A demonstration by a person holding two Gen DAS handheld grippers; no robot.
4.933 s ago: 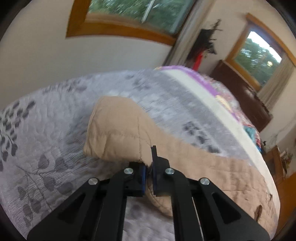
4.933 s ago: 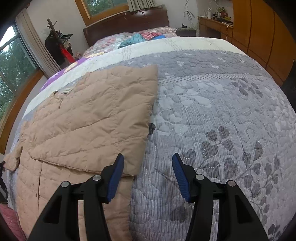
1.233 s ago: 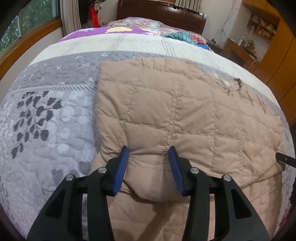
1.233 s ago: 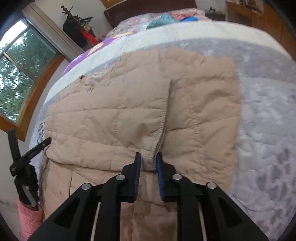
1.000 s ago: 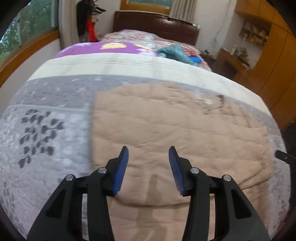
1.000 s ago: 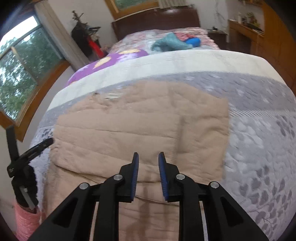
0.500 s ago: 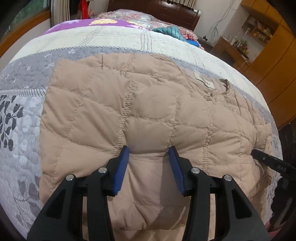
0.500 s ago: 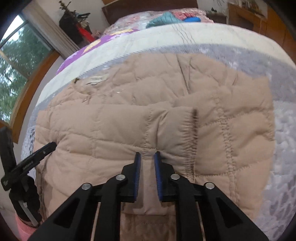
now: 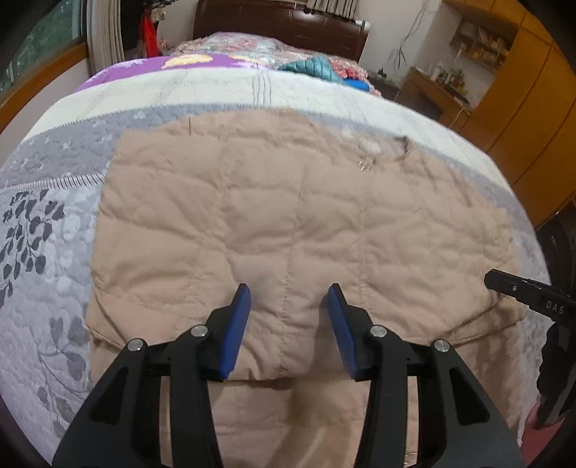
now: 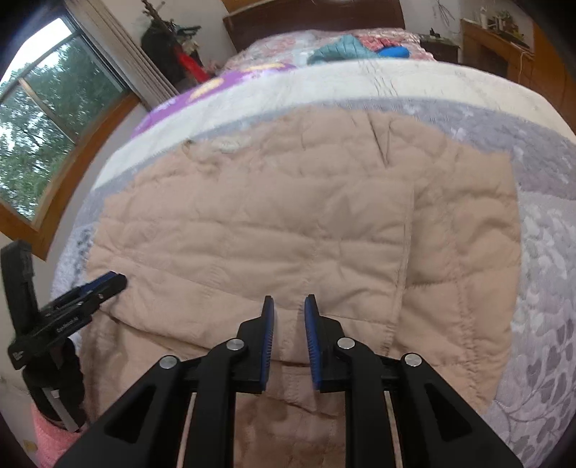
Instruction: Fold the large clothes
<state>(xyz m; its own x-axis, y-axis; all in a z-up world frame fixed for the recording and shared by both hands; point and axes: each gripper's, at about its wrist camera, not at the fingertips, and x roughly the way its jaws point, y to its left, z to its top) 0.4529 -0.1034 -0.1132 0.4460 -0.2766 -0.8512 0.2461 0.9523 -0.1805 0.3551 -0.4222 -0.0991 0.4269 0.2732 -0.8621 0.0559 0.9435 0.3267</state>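
A tan quilted jacket lies folded on the grey leaf-patterned quilt of the bed. My left gripper stands open over its near left part, and the folded edge runs under the jaws without being pinched. In the right wrist view the jacket has a sleeve laid across it, cuff seam to the right. My right gripper hovers at the near fold edge; its jaws are opening from a narrow gap, with cloth below but not pressed. Each view shows the other gripper: the right one, the left one.
The quilt spreads bare to the right of the jacket. A teal garment lies near the dark headboard. Wooden cabinets stand on the right, a window on the left, something pink at the bed's near left corner.
The jacket was puffed up close to both grippers half a second ago and now lies flatter. The right jaws' gap is slightly wider. The left jaws kept the same gap.
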